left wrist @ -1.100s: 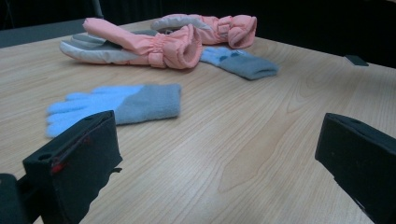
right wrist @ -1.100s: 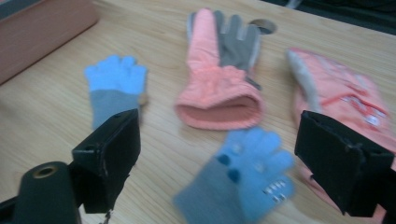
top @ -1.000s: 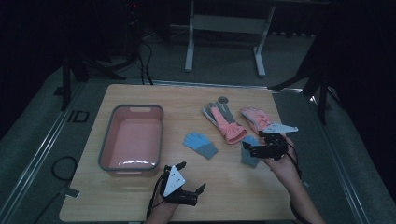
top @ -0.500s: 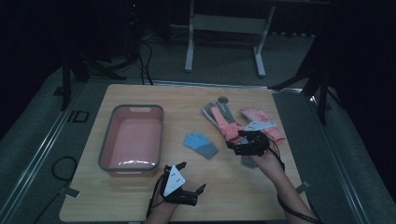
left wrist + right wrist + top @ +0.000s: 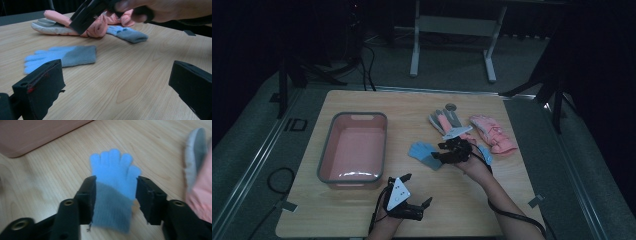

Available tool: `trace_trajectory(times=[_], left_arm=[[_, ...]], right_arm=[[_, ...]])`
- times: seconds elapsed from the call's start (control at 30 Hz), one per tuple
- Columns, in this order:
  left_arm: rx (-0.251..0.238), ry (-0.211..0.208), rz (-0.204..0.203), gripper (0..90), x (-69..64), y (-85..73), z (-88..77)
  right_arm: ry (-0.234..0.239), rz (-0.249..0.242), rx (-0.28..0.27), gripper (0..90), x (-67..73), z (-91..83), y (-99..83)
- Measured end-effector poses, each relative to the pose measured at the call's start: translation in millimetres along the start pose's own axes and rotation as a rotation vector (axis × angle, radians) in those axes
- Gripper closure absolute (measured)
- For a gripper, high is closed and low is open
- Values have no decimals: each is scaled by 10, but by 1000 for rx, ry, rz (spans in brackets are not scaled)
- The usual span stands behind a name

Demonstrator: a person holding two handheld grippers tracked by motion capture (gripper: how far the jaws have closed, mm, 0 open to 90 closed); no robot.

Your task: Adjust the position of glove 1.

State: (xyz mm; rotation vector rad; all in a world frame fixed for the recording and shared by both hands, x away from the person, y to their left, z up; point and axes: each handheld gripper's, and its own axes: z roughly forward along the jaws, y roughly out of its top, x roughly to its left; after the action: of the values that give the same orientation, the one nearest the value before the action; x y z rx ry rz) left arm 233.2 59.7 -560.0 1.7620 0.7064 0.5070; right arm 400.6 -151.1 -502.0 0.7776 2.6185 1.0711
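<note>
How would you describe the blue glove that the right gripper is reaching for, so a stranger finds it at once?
Start at the pink tub on the wooden table. Just to its right, near the table's middle, lies a flat blue glove between the right gripper's fingers. Unlike the padded pink gloves behind, it is thin, light blue with a grey cuff.

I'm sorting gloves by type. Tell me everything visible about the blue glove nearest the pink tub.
The blue glove looks like soft knit: light blue fingers and palm, grey cuff. It lies flat on the wooden table, fingers spread, pointing toward the pink tub. The right gripper, which has just been closing, straddles its cuff end.
</note>
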Motion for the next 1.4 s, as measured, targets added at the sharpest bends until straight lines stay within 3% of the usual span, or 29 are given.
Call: trace_trajectory(times=[0.2,0.43,0.53,0.57,0.6,0.67,0.7,0.8,1.03,1.2,1.37,1.4], left_arm=[[1,-1,2,0,-2,1,2],[0,-5,-1,0,2,-1,-6],[-1,-6,0,0,2,-2,-7],[1,-6,-4,0,5,-2,-6],[1,-6,-4,0,5,-2,-6],[2,-6,-4,0,5,-1,-4],[2,-6,-4,0,5,-1,-4],[1,-3,-6,0,5,-1,-4],[0,0,-11,0,10,-1,-5],[-6,1,-21,0,17,-4,-11],[-7,4,-20,0,15,-5,-13],[-7,5,-20,0,14,-5,-12]], right_arm=[[35,-45,44,583,-20,244,70],[23,-95,90,618,-30,454,72],[33,-92,89,621,-51,483,59],[62,-99,120,624,-72,538,17],[62,-99,120,624,-72,538,17],[96,-55,111,631,-132,549,-11],[95,-64,107,639,-133,552,-15],[67,-95,101,684,-98,554,-25],[37,-69,80,816,-7,562,-41],[-42,29,61,852,96,492,-30],[-113,127,25,857,275,231,1],[-148,130,25,858,318,171,9]])
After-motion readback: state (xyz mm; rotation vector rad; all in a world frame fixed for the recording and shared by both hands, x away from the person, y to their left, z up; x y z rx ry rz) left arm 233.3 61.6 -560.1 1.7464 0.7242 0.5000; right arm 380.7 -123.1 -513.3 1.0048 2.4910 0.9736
